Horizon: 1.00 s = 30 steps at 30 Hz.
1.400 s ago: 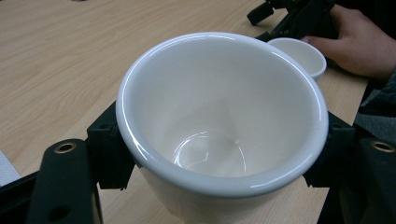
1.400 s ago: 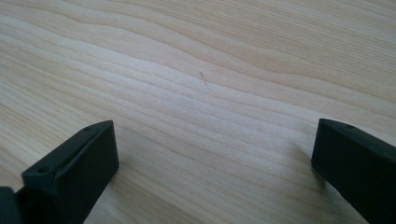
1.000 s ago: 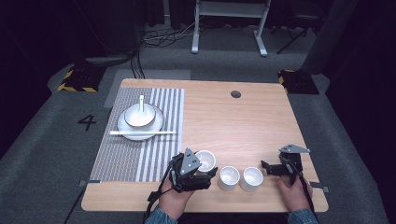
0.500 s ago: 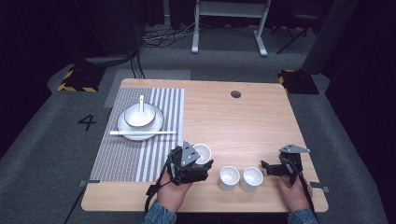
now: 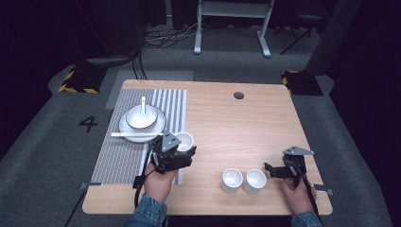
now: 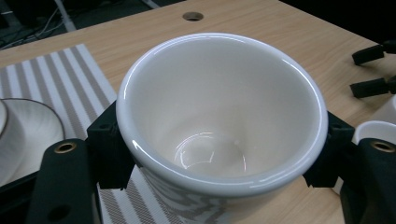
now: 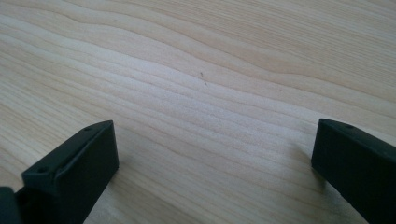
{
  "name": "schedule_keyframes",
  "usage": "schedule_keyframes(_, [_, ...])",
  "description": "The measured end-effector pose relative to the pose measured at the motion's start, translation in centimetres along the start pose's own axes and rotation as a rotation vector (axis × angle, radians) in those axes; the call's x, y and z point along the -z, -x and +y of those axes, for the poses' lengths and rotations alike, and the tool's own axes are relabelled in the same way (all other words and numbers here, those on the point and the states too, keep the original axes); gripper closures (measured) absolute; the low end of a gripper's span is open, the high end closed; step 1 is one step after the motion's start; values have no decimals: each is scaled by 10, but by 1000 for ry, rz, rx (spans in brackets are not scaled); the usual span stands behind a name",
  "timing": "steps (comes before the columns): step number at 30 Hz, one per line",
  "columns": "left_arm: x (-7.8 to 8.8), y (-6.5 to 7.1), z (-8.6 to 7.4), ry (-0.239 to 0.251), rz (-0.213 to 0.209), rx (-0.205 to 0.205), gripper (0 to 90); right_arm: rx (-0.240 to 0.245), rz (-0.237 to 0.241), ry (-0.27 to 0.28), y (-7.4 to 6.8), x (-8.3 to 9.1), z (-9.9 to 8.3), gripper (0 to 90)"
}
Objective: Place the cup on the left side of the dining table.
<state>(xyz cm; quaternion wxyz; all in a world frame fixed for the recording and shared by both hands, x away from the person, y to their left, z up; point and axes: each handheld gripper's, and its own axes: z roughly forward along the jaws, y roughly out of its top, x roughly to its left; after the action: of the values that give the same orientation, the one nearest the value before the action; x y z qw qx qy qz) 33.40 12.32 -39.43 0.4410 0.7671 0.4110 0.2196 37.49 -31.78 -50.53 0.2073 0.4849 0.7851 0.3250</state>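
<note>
At the right edge of the striped placemat (image 5: 124, 156), the left gripper (image 5: 176, 152) holds a white cup (image 5: 184, 141), with its 2 black jaws pressed against opposite sides of the cup wall just below the rim. From the left gripper view, the cup (image 6: 219, 116) is upright, mouth open toward the camera and interior empty (a ring of glare marks its base). Whether the cup rests on the surface or is raised above it cannot be told. Just beyond it on the placemat stands a plate (image 5: 128, 130) bearing a bowl (image 5: 141, 117) with a spoon (image 5: 143, 103) in it, and a white stick-shaped utensil (image 5: 130, 135) lies across the plate's near rim.

Near the front edge of the wooden table (image 5: 236, 123), 2 further white cups (image 5: 232, 180) (image 5: 254, 181) stand side by side, touching or nearly so. The right gripper (image 5: 274, 170) sits just to their right, jaws spread wide and gripping nothing; in the right gripper view, bare wood grain lies between them.
</note>
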Motion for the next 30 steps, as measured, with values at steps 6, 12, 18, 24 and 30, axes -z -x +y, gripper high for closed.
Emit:
schedule_keyframes(6, [8,-21,-1,8,53,30,268,0,0,0,0,0,0,5])
schedule_keyframes(12, [13,-41,-1,15,102,64,268,1,0,0,0,0,0,6])
schedule_keyframes(18, [11,-52,-3,6,158,68,268,2,0,1,0,0,0,5])
schedule_keyframes(24, [-2,-64,-9,-35,177,84,268,2,0,1,0,0,0,5])
schedule_keyframes(30, [-22,-73,-14,-97,180,88,268,1,0,0,0,0,0,6])
